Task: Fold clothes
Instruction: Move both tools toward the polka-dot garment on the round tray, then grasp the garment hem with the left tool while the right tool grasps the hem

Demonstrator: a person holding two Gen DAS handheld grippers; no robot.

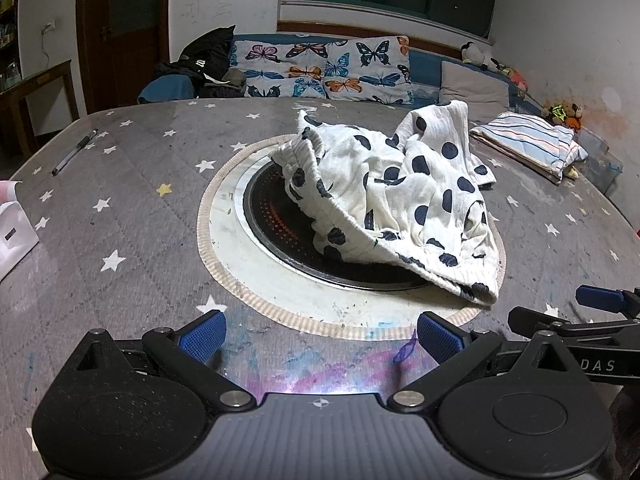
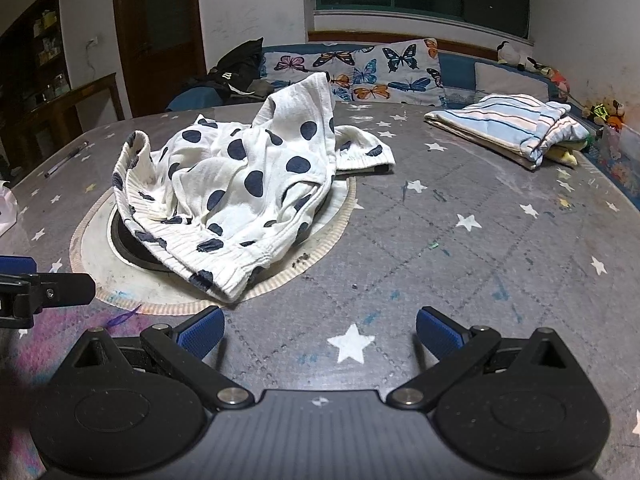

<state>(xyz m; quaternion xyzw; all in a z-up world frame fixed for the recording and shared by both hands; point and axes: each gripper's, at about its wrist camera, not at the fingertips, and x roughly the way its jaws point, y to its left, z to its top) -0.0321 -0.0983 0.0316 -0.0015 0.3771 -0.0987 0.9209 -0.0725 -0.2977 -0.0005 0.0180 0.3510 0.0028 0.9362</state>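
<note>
A white garment with dark blue dots (image 1: 396, 196) (image 2: 240, 188) lies crumpled in a heap on the grey star-patterned table (image 1: 120, 208) (image 2: 460, 248), partly over a round black inset plate (image 1: 272, 216) (image 2: 128, 246). My left gripper (image 1: 320, 338) is open, low over the table just in front of the heap, with nothing between its blue pads. My right gripper (image 2: 320, 336) is also open and empty, to the right of the heap's near ribbed hem. Each gripper's side shows at the edge of the other's view.
A folded striped cloth (image 1: 532, 142) (image 2: 508, 128) lies at the table's far right. A pen (image 1: 74, 152) (image 2: 66, 159) rests at the far left, a white bag (image 1: 12, 236) at the left edge. Behind the table stands a sofa with butterfly cushions (image 1: 324, 68) (image 2: 360, 68).
</note>
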